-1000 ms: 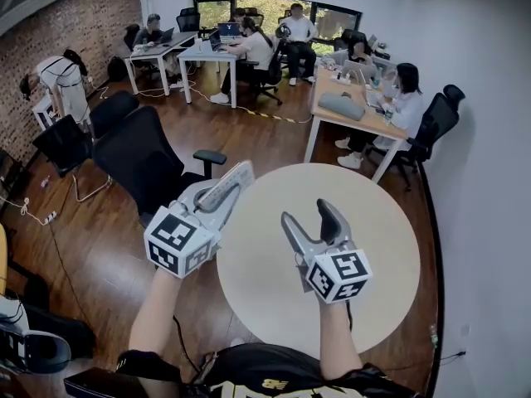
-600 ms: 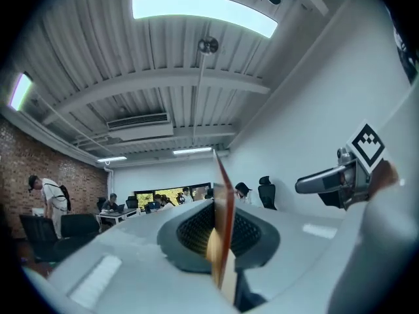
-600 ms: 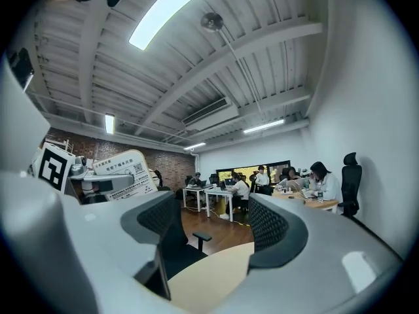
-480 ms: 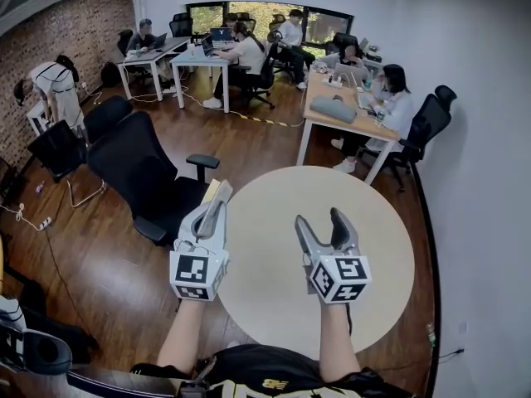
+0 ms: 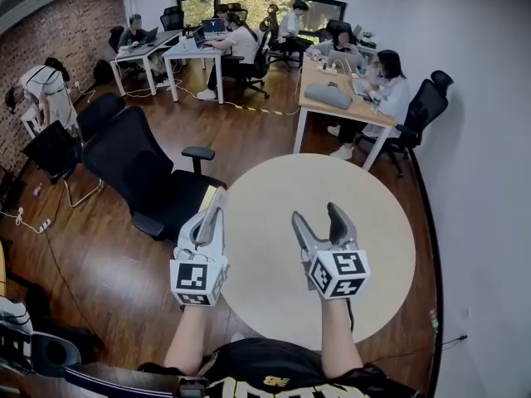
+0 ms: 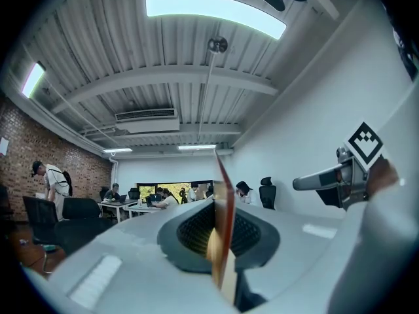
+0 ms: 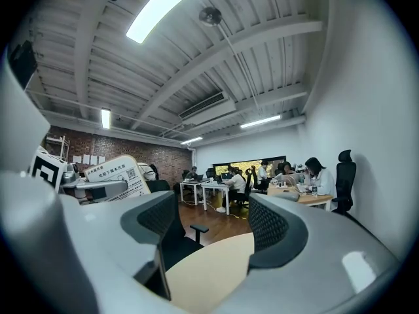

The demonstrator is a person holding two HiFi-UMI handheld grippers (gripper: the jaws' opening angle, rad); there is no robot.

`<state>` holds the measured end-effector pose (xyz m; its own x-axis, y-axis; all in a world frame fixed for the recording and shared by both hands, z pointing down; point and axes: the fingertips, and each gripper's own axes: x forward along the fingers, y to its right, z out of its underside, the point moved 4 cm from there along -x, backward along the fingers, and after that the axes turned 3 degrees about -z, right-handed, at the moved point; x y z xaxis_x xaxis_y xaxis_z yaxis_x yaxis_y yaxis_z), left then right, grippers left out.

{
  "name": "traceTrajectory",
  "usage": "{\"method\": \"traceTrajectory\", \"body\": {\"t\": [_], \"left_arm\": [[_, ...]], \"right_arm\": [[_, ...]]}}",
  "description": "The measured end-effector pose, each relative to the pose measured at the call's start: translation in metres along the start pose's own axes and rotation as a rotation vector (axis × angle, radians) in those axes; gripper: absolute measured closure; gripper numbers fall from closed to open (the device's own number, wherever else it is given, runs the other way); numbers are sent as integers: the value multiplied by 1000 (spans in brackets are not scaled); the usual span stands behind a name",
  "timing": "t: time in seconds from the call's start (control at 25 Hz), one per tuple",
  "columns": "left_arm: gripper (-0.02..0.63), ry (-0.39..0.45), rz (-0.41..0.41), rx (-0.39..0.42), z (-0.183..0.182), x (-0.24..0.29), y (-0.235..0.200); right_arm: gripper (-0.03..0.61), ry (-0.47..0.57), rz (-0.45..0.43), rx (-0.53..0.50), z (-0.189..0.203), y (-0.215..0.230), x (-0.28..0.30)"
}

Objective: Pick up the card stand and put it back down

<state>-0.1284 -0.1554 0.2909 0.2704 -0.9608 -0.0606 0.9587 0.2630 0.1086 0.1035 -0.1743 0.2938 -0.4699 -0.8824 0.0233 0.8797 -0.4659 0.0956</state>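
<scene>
Dark wood flooring lies behind the round pale desk [image 5: 365, 222], and the card stand [image 5: 216, 199] is not standing on that desk: it is up in the left tongs [image 5: 212, 215], at the desk's left rim. Those tongs are pressed together on the stand, whose thin card runs edge-on between the pads in the left gripper view. The right tongs [image 5: 316, 216] hang over the middle of the desk, part-way spread with nothing between them. By my reading the pick-up half is done and the setting-down half is left: the stand has to come upright onto the desk before the pinch is let go. The stand's foot is buried in the pads; no view shows how high it rides above the desk or whether it is over the top or just off the rim; its printed face, caught in the right gripper view, is too small to read
</scene>
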Motion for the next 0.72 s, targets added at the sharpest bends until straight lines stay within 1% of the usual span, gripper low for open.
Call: {"method": "traceTrajectory", "body": {"t": [0.12,0.4,0.72], "left_arm": [[598,-17,-6,-5,5,-2,3],[598,-72,16,-39,19,5,7],[597,-137,64,-105,56,25,-6]], "right_arm": [[219,-10,9,8,5,3,-4],[219,-40,26,25,11,12,-7],[219,-101,51,56,40,20,3]]}}
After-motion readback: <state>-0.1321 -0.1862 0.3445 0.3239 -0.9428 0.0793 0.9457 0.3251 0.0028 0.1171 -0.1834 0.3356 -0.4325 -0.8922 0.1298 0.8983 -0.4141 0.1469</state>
